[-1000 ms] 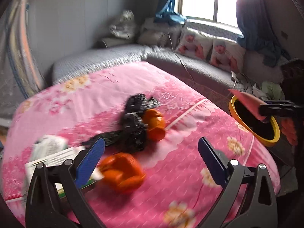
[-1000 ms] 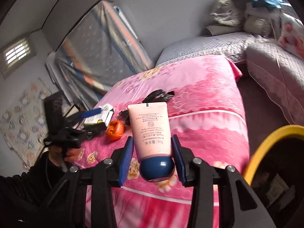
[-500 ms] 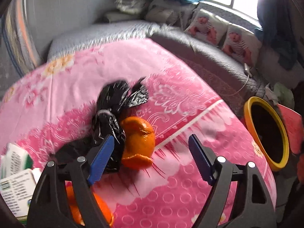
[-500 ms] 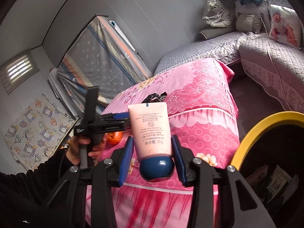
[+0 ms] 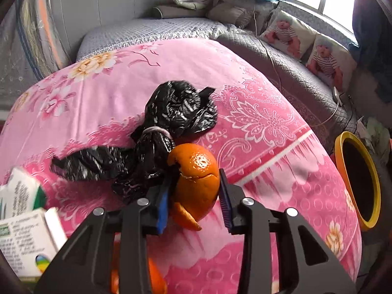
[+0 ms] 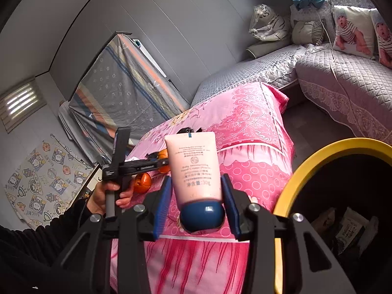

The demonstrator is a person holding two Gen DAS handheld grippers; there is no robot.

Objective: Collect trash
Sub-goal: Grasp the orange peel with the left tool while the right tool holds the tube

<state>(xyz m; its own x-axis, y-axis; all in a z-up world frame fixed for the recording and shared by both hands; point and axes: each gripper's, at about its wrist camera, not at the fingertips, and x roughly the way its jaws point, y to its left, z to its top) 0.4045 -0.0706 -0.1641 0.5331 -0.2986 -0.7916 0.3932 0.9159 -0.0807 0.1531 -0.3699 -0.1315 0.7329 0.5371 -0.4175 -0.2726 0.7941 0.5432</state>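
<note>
Pink bedspread (image 5: 122, 93), bin (image 6: 294, 191) beside the bed. Left hand-held gripper (image 5: 194, 196) pinches the orange peel (image 5: 196, 178) on the bed, touching the black bag (image 5: 159, 142); lift straight up so the bag isn't dragged. Right hand-held gripper (image 6: 196, 202) clamps the cream tube (image 6: 194, 169) near the bin rim: long axis along the fingers, cap toward the camera. Move over the opening before releasing.

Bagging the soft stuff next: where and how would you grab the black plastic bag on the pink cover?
Probably at the tied neck of the black plastic bag, where a band cinches it into a narrow waist between the puffed top and the flat tail. Come from above, jaws across the neck; the orange peel crowds its near side.
</note>
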